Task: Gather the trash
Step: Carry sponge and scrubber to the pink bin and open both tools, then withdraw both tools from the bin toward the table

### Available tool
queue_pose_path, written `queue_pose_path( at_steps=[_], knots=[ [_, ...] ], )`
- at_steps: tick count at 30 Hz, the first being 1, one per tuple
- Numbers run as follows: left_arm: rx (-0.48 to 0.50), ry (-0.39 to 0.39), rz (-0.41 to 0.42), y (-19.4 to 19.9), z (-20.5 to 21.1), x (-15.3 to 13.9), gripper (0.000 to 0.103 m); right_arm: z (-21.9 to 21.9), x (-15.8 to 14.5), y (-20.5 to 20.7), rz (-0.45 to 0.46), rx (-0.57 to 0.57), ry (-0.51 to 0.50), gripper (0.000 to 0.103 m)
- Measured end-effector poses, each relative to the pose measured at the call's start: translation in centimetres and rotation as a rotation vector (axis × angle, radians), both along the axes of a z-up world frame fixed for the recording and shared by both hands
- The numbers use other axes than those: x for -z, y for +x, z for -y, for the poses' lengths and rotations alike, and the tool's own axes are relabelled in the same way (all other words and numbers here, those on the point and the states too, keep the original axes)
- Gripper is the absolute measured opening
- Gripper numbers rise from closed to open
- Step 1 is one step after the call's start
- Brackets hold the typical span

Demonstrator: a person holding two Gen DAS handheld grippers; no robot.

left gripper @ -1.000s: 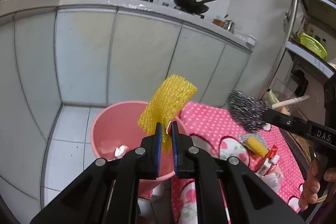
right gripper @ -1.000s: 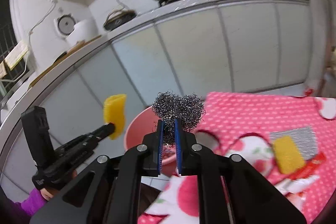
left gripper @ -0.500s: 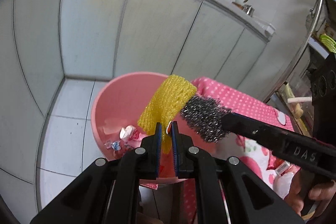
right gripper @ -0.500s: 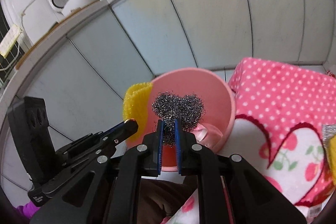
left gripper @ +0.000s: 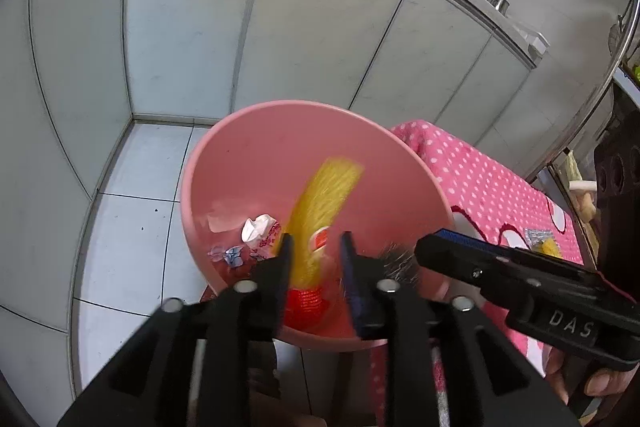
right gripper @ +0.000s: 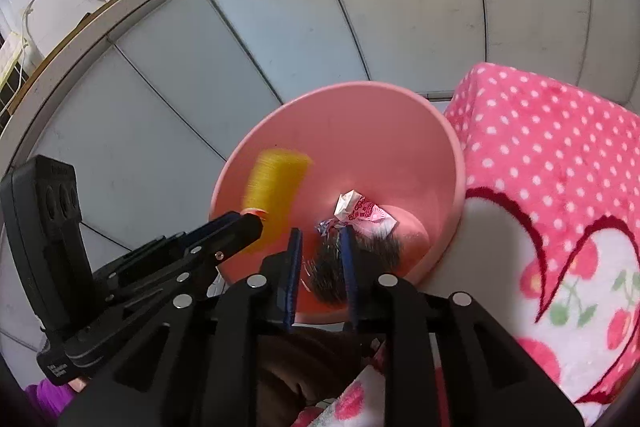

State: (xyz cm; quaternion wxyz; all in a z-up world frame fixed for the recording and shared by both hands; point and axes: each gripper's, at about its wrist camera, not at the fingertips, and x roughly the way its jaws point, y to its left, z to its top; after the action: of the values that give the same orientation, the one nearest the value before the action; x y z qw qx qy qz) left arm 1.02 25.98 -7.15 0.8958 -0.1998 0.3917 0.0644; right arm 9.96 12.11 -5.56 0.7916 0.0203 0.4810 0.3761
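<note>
A pink bucket point(left gripper: 200, 163) point(right gripper: 456, 155) stands on the floor under both grippers. The jaws of my left gripper point(left gripper: 316, 247) are opening, and a yellow foam net point(left gripper: 324, 195) point(right gripper: 276, 183), blurred, drops clear of its pads into the bucket. The jaws of my right gripper point(right gripper: 321, 239) are also opening. A grey steel-wool ball point(right gripper: 382, 253) smears downward between and beside its fingers, loose from the pads. In the left wrist view the right gripper point(left gripper: 424, 251) reaches in from the right, with the steel wool point(left gripper: 396, 259) blurred at its tip.
Several wrappers point(left gripper: 258, 231) point(right gripper: 364, 213) lie in the bucket. A pink dotted cloth point(left gripper: 480, 187) point(right gripper: 540, 131) covers the table to the right, with a yellow sponge point(left gripper: 548, 247) on it. White cabinet doors point(left gripper: 180, 27) and a tiled floor point(left gripper: 128, 211) lie behind.
Both grippers came down over the bucket and their jaws parted. The yellow net and the steel wool slipped out and are dropping inside.
</note>
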Motion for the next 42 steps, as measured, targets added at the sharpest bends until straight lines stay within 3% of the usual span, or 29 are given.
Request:
queue_pose_path(
  at_steps=[5,23,31,35,42],
  knots=[
    [-0.006,0.003,0.013,-0.4,-0.2,-0.6,0.03,0.1,-0.7,-0.3,0.017,-0.009,0.014,0.029],
    [0.053,-0.021,0.071,-2.4,3.1,-4.4,0.03,7.9,-5.1,-4.7,0.158,0.072,0.032,0.029],
    [0.173,-0.009,0.109,-3.2,7.4,-6.3,0.03,15.0,-7.2,-7.9,0.228,0.174,0.003,0.029],
    [0.255,0.004,0.13,-3.9,10.3,-7.1,0.041,19.7,-7.7,-9.4,0.253,0.262,-0.024,0.029],
    [0.437,0.032,0.145,-5.1,16.2,-8.1,0.041,27.5,-6.9,-11.6,0.253,0.434,-0.043,0.029]
  ],
)
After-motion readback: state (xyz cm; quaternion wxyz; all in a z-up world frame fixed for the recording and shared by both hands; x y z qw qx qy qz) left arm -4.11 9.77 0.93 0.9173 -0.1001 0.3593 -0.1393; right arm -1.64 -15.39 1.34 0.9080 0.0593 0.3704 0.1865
